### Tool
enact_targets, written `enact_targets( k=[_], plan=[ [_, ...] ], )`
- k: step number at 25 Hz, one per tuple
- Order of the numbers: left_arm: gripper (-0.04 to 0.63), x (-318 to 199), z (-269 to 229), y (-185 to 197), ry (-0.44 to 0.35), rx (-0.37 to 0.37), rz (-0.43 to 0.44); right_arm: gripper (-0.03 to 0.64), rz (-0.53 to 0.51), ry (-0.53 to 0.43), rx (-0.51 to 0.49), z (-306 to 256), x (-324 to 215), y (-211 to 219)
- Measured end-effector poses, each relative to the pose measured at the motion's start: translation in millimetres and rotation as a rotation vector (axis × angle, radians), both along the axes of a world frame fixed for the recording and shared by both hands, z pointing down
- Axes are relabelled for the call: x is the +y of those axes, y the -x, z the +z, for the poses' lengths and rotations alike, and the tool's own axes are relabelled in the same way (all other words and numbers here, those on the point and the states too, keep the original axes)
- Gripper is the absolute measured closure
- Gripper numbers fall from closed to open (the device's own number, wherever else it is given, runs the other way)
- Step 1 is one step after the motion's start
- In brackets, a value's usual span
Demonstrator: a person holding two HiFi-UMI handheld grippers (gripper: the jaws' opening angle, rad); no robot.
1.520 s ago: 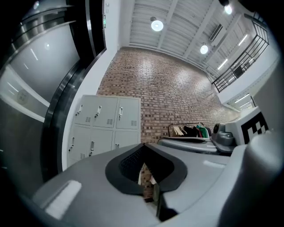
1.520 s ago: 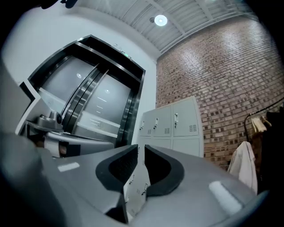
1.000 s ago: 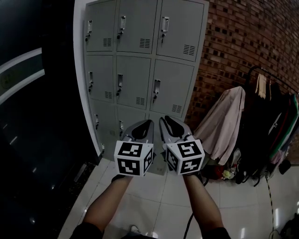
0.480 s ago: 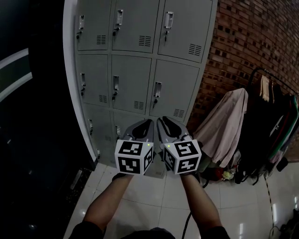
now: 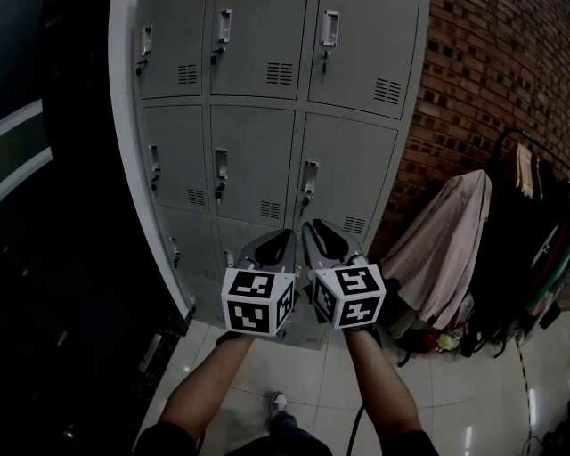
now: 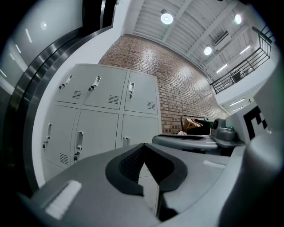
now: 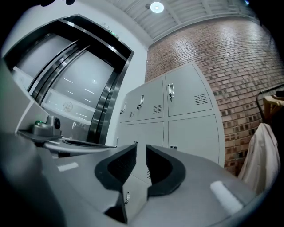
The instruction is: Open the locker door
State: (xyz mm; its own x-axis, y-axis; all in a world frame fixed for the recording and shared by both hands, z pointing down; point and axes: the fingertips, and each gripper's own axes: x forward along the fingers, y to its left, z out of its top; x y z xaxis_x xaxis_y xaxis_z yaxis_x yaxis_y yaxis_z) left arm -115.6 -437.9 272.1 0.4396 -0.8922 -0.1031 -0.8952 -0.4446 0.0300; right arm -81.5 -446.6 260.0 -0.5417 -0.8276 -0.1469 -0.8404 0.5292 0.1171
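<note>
A grey bank of lockers (image 5: pixel 267 134) stood against the brick wall (image 5: pixel 499 89), three columns wide. Two full rows of three locker doors (image 5: pixel 254 165) showed, six in all. A third row below was partly hidden behind the tools. Every door I could see was flush and closed, each with one latch handle (image 5: pixel 329 27) on its left edge.

The person held two grippers side by side in front of the lower lockers, near them but touching none, with one marker cube (image 5: pixel 256 301) at the back of each. The left gripper (image 5: pixel 276 239) had its jaw tips pressed together with nothing between them. The right gripper (image 5: pixel 319 230) showed a narrow slit between its pads; its jaws were opening, and nothing was in the gap.

To the right, one pale coat (image 5: pixel 445 249) hung on a rack among darker garments. One shoe (image 5: pixel 279 403) showed on the tiled floor (image 5: pixel 294 374).
</note>
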Motion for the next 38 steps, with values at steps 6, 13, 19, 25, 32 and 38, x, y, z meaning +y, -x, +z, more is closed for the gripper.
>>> enact_targets(
  k=[6,13,19,25,32,38],
  plan=[
    [0.591,-72.5,6.3,2.6,0.007,-0.016,-0.010,0.574,-0.001,0.011,-0.017,6.2,-76.4,3.5],
    [0.591,-166.4,14.0,6.9,0.012,-0.005,-0.025,0.561,0.021,0.045,-0.024,17.3,-171.1,-2.8],
    [0.591,-222.7,27.6,2.5,0.037,0.000,-0.022,0.524,0.024,0.075,-0.024,32.5,-230.7,-3.2],
    [0.591,-253.0,34.1,6.2,0.046,0.000,-0.031,0.474,0.019,0.087,-0.043,39.5,-267.3,2.7],
    [0.591,-273.3,37.4,17.4,0.052,0.003,-0.049,0.442,0.028,0.107,-0.044,46.5,-293.8,8.5],
    [0.591,-283.6,31.6,20.8,0.036,-0.005,-0.056,0.447,0.006,0.140,-0.044,51.1,-307.9,12.9]
  ],
)
